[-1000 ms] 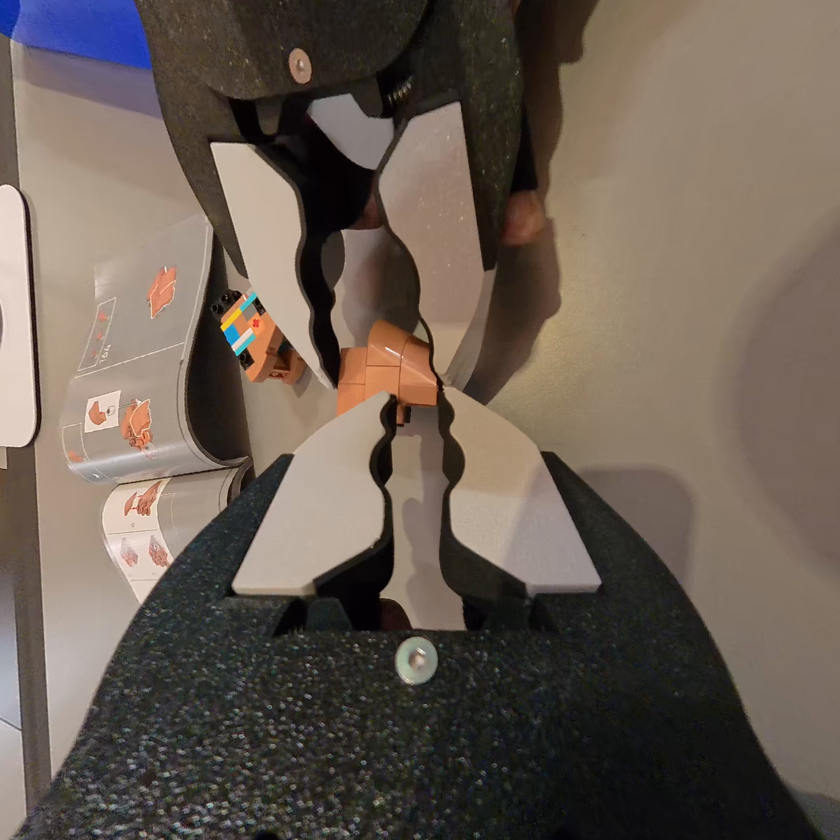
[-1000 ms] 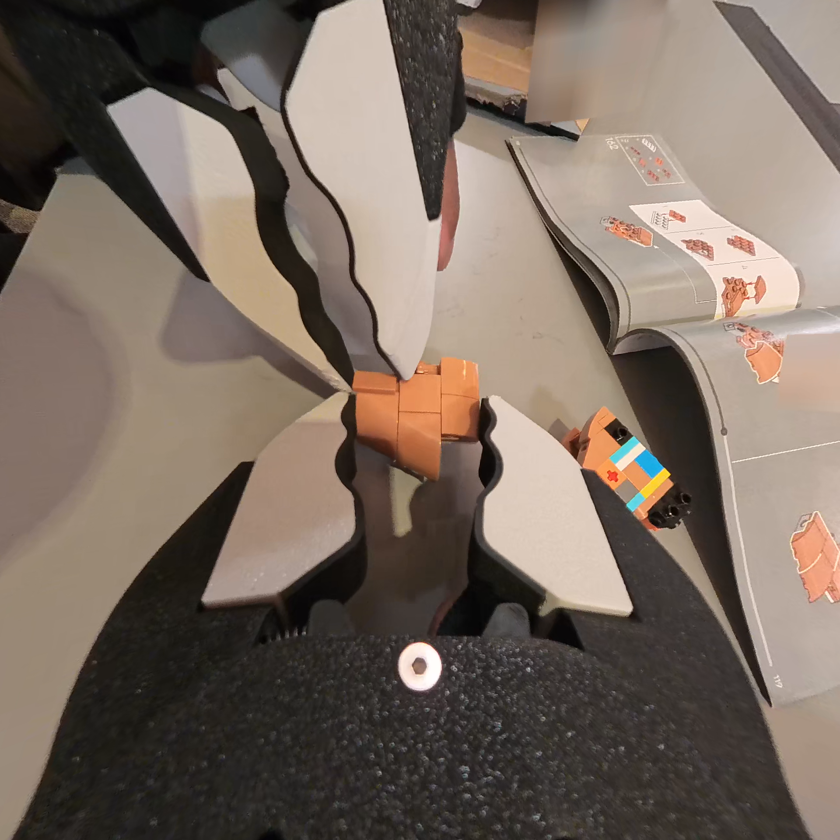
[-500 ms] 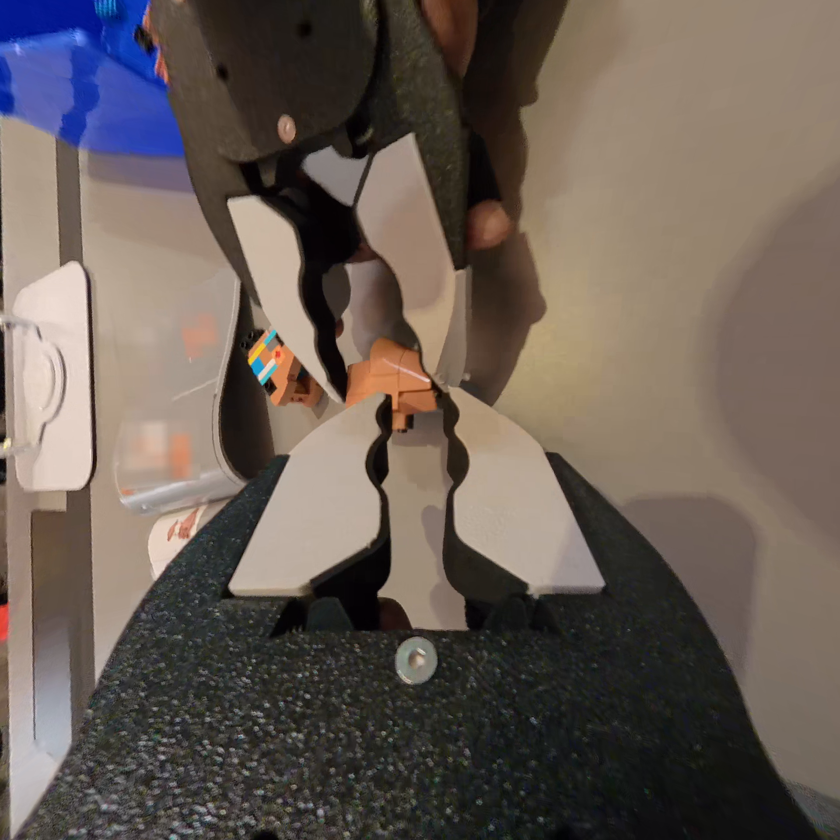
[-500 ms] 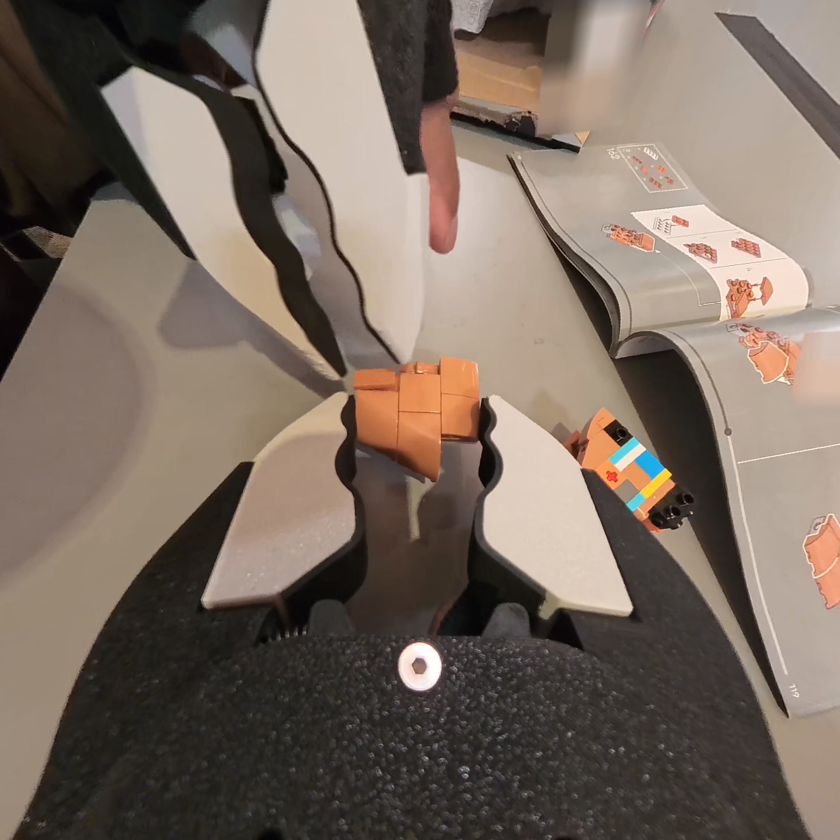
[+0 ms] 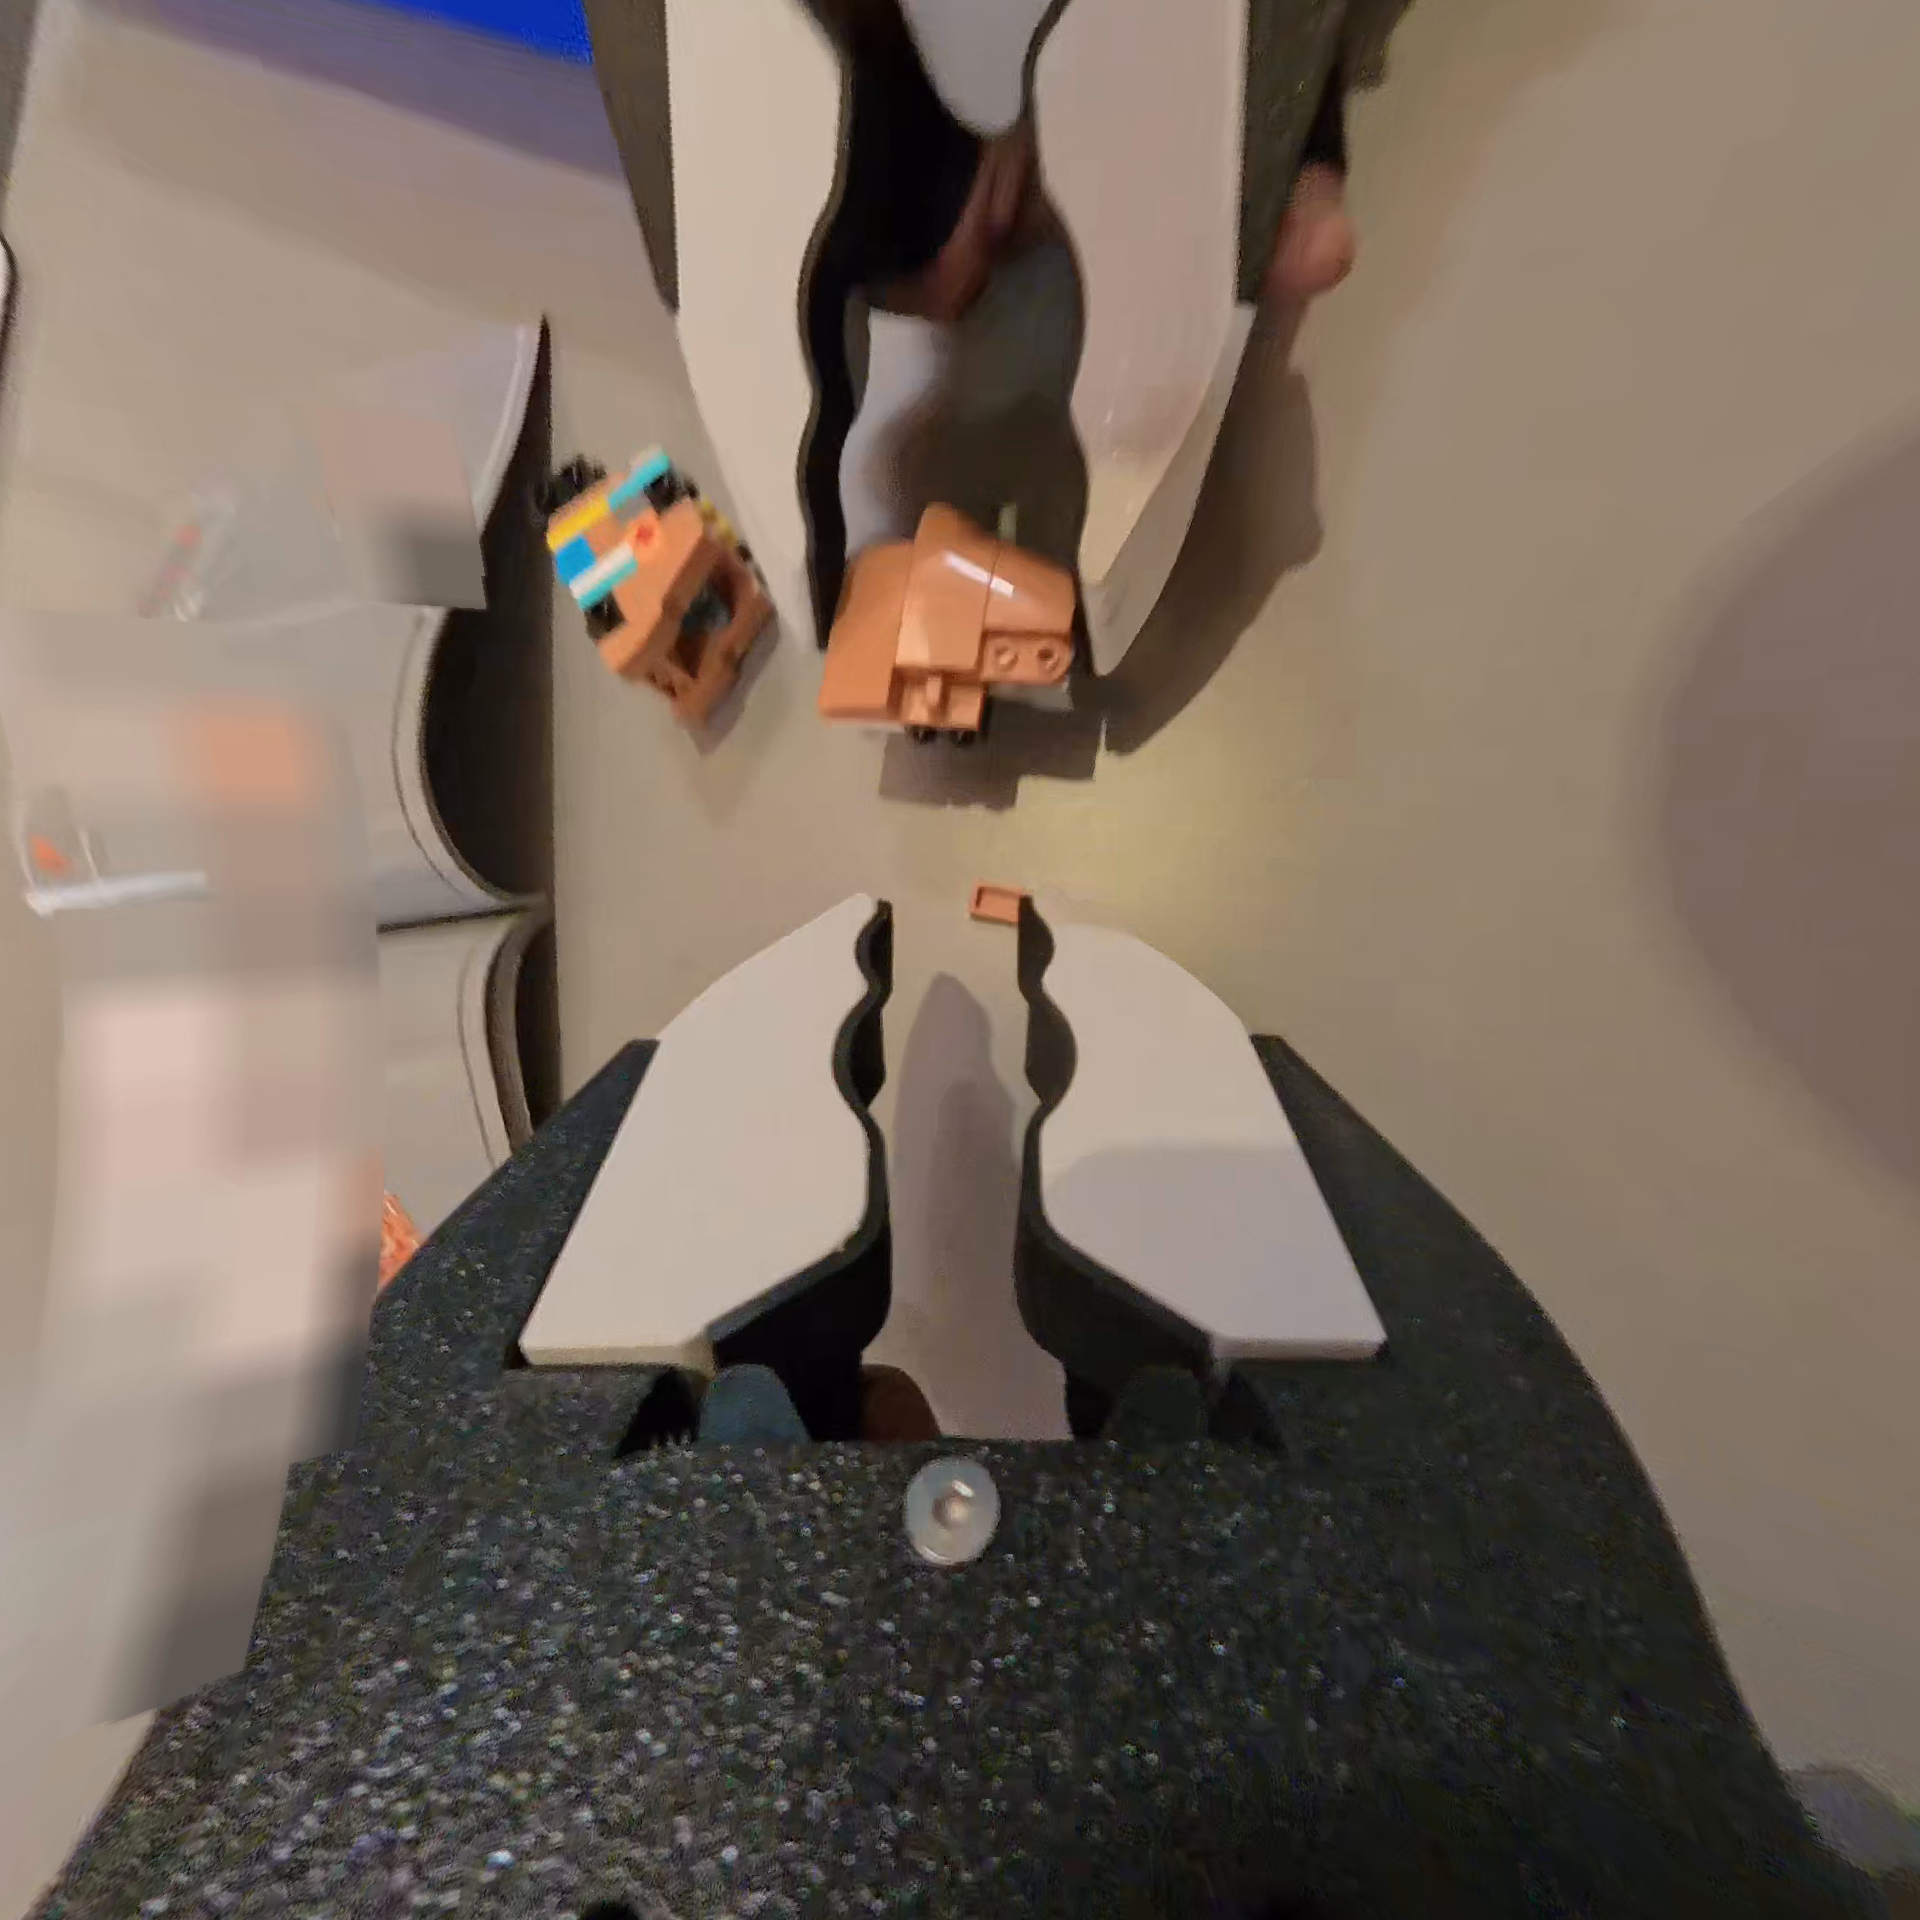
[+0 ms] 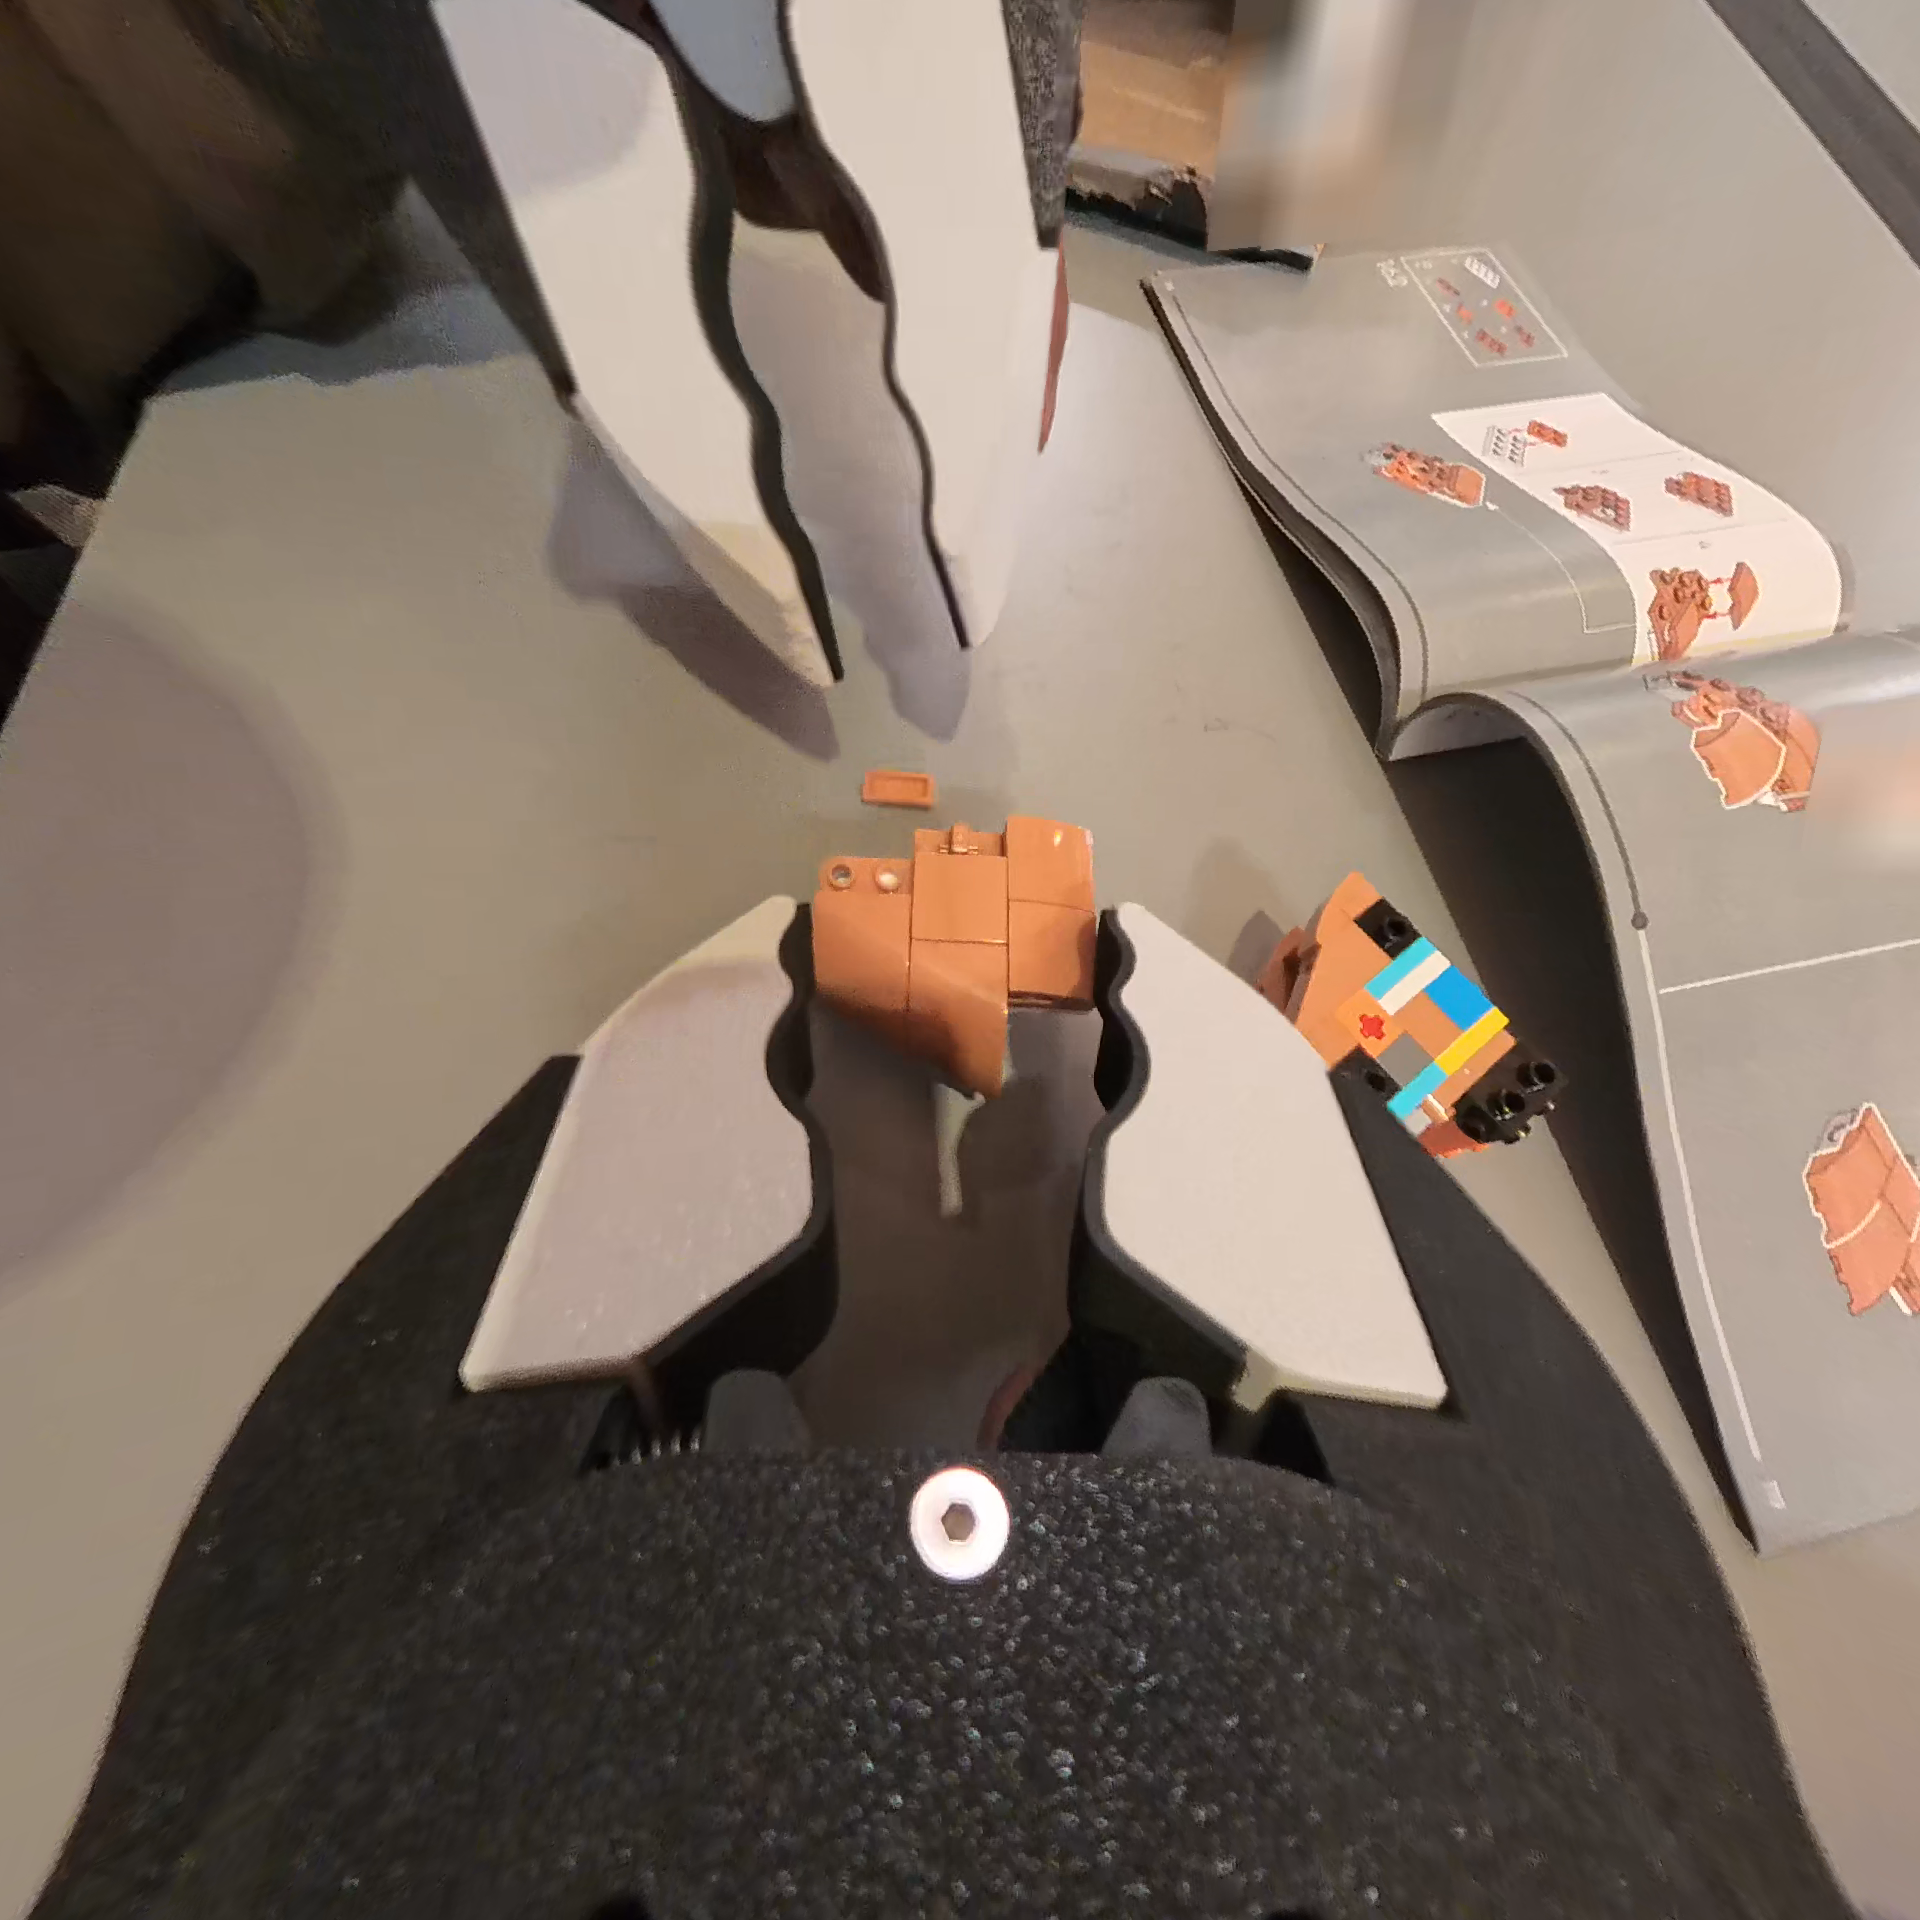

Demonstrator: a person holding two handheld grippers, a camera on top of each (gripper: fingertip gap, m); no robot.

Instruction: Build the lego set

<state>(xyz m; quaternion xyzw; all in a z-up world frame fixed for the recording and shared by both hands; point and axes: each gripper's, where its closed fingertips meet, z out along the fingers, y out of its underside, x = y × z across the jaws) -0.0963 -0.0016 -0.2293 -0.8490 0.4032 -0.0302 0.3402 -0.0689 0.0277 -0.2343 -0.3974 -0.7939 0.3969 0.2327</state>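
My right gripper is shut on a brown lego assembly with two small holes on its left face. It holds the assembly low over the grey table. The assembly also shows in the left wrist view, between the right gripper's fingers. My left gripper faces it with jaws a narrow gap apart and nothing between them. It also shows in the right wrist view. A small brown tile lies on the table between the two grippers, beside my left gripper's right fingertip.
A brown sub-build with blue, yellow and white stripes and black studs lies on the table right of my right gripper; it also shows in the left wrist view. An open instruction booklet lies beyond it. A cardboard box stands at the back. Some 5 cm of space lies between my two pairs of fingers.
My left gripper has pulled back from the brown assembly it was touching. A small brown tile now lies on the table between the grippers. My right gripper keeps its hold.
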